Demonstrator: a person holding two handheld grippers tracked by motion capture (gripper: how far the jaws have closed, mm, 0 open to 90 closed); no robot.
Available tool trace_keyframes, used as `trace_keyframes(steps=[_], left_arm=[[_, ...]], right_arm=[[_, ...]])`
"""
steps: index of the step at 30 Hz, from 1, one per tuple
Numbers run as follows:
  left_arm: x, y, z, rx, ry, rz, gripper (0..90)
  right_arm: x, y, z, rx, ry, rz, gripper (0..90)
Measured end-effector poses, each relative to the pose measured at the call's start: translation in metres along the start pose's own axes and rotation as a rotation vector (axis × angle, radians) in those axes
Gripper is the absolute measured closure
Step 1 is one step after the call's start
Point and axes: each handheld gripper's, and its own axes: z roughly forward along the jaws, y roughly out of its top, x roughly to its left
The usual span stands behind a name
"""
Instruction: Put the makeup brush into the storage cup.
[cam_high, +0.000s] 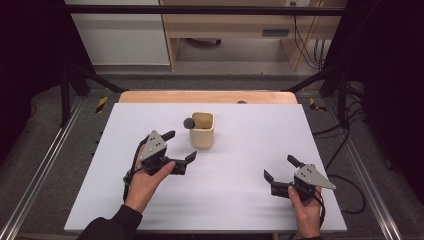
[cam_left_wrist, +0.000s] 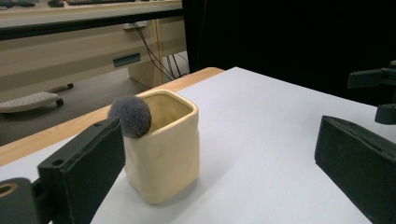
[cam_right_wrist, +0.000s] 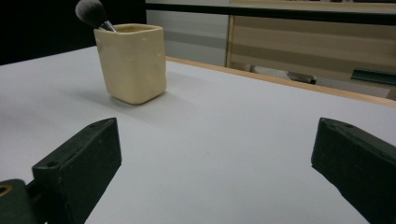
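a makeup brush (cam_high: 189, 122) stands bristles-up in a cream square cup (cam_high: 202, 131) at the table's (cam_high: 250, 210) far middle, leaning on its left rim. the left gripper (cam_high: 180, 146), jaws spread and empty, sits just near-left of the cup, seemingly aimed at it; the right gripper (cam_high: 280, 168), also spread, rests near right, well apart. the right gripper view reveals the brush's metal ferrule, unclear from above.

Black two-jaw left gripper (cam_high: 181, 146) with grey three-cornered plate showing small screw holes; matching right gripper (cam_high: 280, 168), same grey plate. Thick black jaw blocks, holes near bases. Dark sleeve (cam_high: 112, 226) behind left gripper. Black cables trailing.
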Motion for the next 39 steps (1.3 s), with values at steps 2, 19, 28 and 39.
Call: trace_keyframes(steps=[2,19,28,39], left_arm=[[0.000,-0.003,-0.002,0.002,0.001,0.003,1.6],[0.012,-0.017,-0.037,-0.022,0.021,0.005,1.4],[0.030,-0.030,-0.069,-0.037,0.066,-0.016,1.5],[0.050,-0.040,-0.103,-0.076,0.124,-0.001,1.6]], right_arm=[[0.000,0.001,0.000,-0.007,0.011,0.011,1.8],[0.004,0.010,0.002,0.042,0.007,0.022,2.5],[-0.005,0.025,-0.006,0.077,-0.006,0.001,2.8],[-0.019,0.030,-0.018,0.071,-0.019,-0.015,2.6]])
